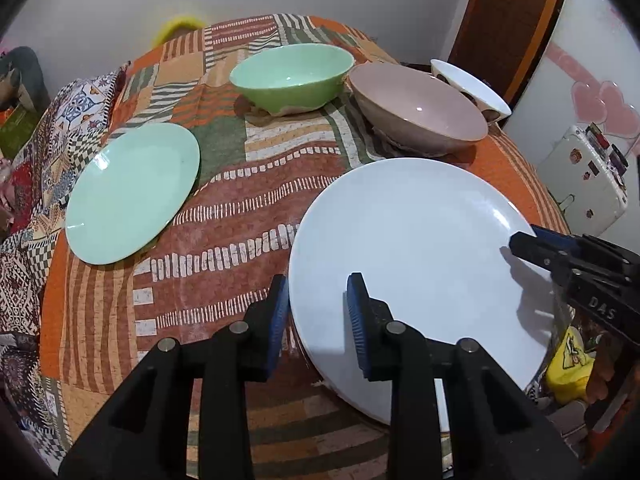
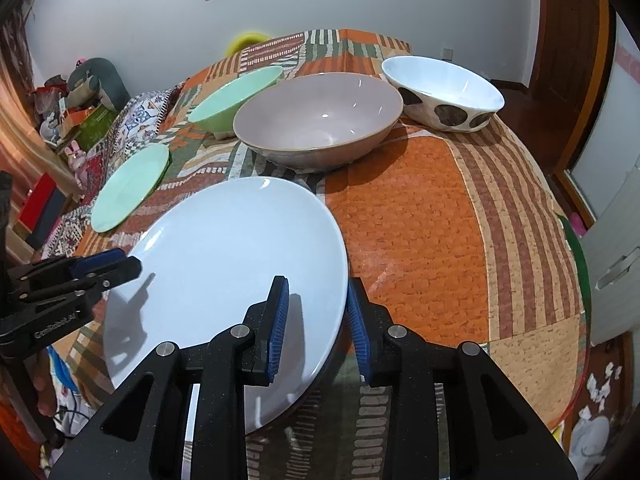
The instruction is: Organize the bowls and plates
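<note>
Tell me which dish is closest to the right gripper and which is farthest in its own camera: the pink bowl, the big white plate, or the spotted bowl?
1. Big white plate: its rim sits between the right gripper fingers, at the near edge.
2. Pink bowl: behind the plate, in the middle.
3. Spotted bowl: farthest, at the back right.

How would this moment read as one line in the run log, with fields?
left gripper: open, straddling white plate rim | right gripper: open, straddling opposite rim | green plate: untouched
</note>
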